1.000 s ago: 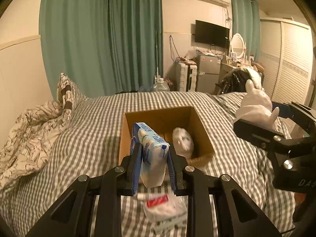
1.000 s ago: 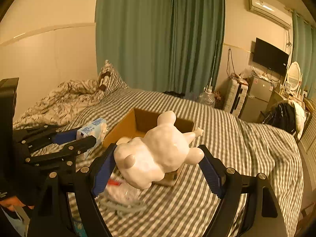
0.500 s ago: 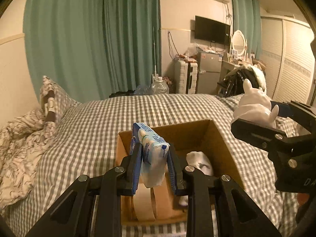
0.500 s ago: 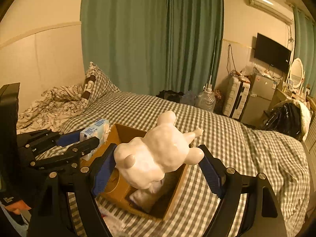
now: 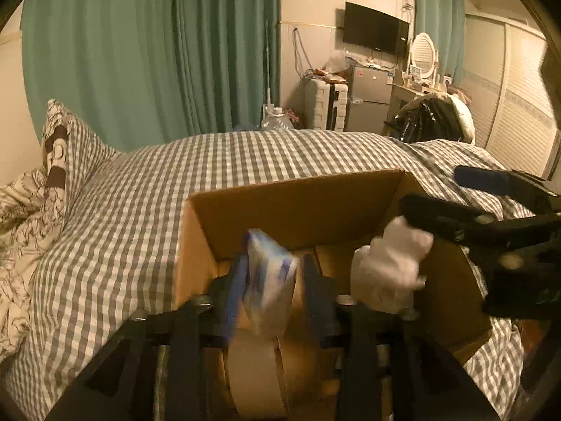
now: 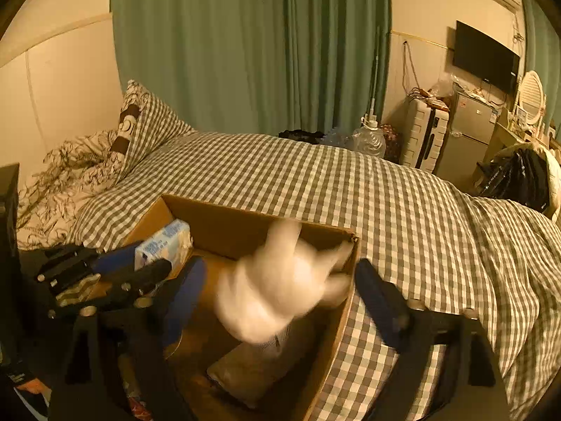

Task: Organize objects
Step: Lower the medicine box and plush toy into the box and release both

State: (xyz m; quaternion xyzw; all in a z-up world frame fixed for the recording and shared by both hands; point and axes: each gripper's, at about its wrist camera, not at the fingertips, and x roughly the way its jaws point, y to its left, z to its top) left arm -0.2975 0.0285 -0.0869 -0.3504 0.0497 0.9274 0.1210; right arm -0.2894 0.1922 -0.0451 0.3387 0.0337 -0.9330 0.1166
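An open cardboard box sits on the checked bed; it also shows in the right wrist view. My left gripper hangs over the box with its jaws spread apart; the blue-and-white tissue pack is blurred between them, loose and dropping. The pack also shows in the right wrist view. My right gripper is wide open over the box; the white plush toy is blurred and falling between its fingers. The toy shows in the left wrist view under the right gripper.
The box holds a tape roll and a pale wrapped bundle. Pillows and a patterned quilt lie at the left. A fridge, a suitcase and a wardrobe stand beyond the bed.
Both grippers moved forward and down over the box. Both sets of jaws opened, and the tissue pack and the plush toy came loose and are dropping in.
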